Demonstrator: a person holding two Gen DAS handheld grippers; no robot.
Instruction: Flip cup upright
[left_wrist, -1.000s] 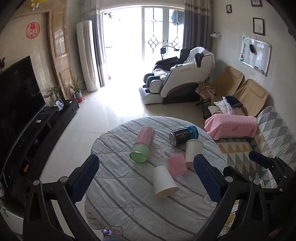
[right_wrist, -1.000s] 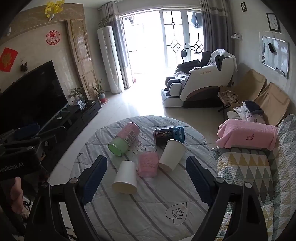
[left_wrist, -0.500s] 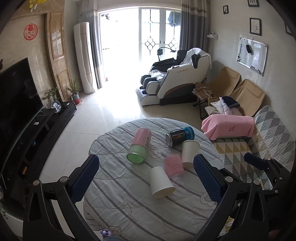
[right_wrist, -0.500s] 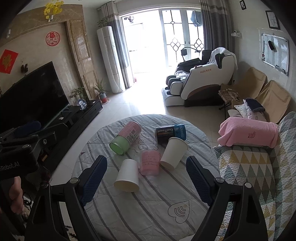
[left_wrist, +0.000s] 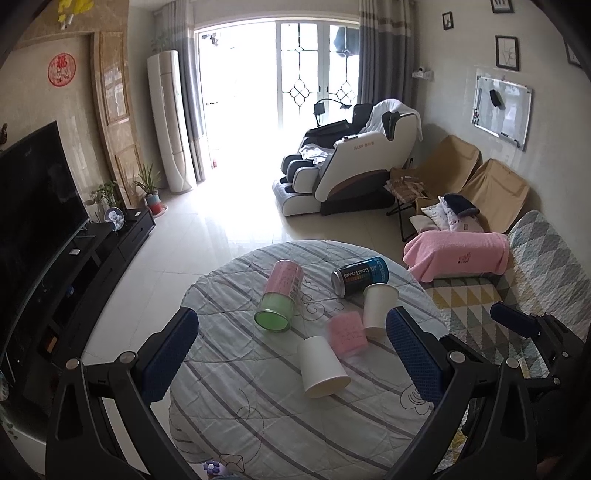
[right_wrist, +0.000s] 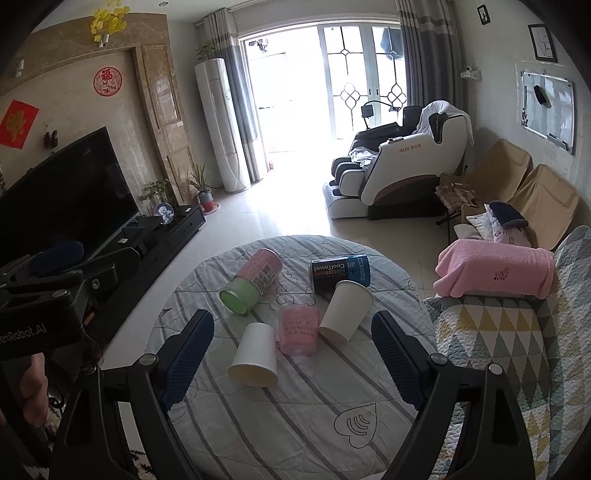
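Several cups lie on their sides on a round table with a striped cloth (left_wrist: 280, 417) (right_wrist: 303, 424). A white paper cup (left_wrist: 322, 368) (right_wrist: 255, 355) is nearest, mouth toward me. A pink cup (left_wrist: 347, 334) (right_wrist: 299, 329) lies beside it. A second white paper cup (left_wrist: 378, 304) (right_wrist: 346, 311) lies behind. A pink and green cup (left_wrist: 279, 300) (right_wrist: 253, 281) lies to the left. My left gripper (left_wrist: 291, 350) and right gripper (right_wrist: 291, 354) are both open and empty, held above the table's near side.
A dark blue can (left_wrist: 360, 275) (right_wrist: 340, 273) lies at the table's far side. A sofa with a quilt (right_wrist: 517, 350) and pink towel (right_wrist: 495, 273) stands right. A TV stand (left_wrist: 96, 254) stands left. A massage chair (left_wrist: 351, 170) is beyond.
Both grippers have drawn slightly back and up, so the table and cups sit a little lower and farther in view. The cups have not moved.
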